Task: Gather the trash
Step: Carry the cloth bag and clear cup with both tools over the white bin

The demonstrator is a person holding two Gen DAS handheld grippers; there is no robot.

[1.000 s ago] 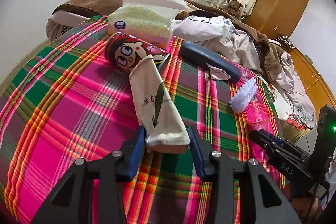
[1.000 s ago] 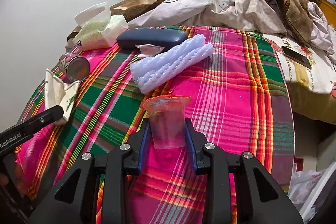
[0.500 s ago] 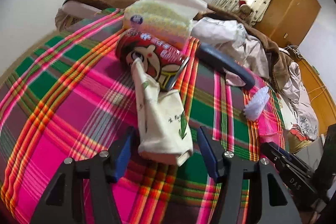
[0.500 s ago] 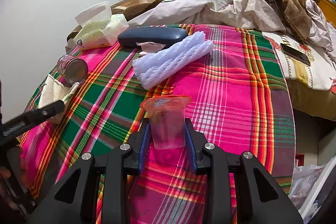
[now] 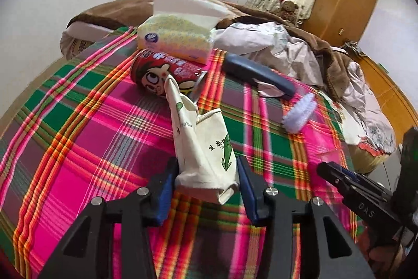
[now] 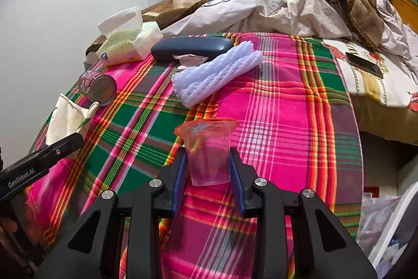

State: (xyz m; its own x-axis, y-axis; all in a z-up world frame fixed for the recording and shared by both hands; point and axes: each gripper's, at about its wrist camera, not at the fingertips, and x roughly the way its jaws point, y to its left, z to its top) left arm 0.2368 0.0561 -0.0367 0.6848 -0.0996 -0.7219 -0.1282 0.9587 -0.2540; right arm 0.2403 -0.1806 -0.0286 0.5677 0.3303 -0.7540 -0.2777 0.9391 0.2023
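While the plaid blanket (image 5: 91,127) fills most of both views, the left gripper (image 5: 206,182) sits at the bottom centre of its frame with a crumpled cream paper bag (image 5: 203,148) between its blue pads. Its jaws have just been closing, and both pads now press against the bag's near end, so it is clamped on the bag. From there the bag stretches up the frame, its far tip touching a red cartoon-printed can (image 5: 164,75) that lies on its side. Above the can sits a yellow tissue pack (image 5: 175,38); to the right lie a dark blue case (image 5: 258,75) and a white foam net sleeve (image 5: 300,114).

Over in the right wrist view, the right gripper (image 6: 209,169) is at the bottom centre, closed on a clear plastic cup (image 6: 209,148) with an orange-red rim, the pads tight on the cup's two sides. That cup stands upright between the fingers, its rim toward the frame's middle. At the lower left the other gripper's black finger crosses the bag. In the upper right of the frame a phone (image 6: 364,64) rests on the bedding, and a plastic bag (image 6: 376,224) shows at the lower right edge
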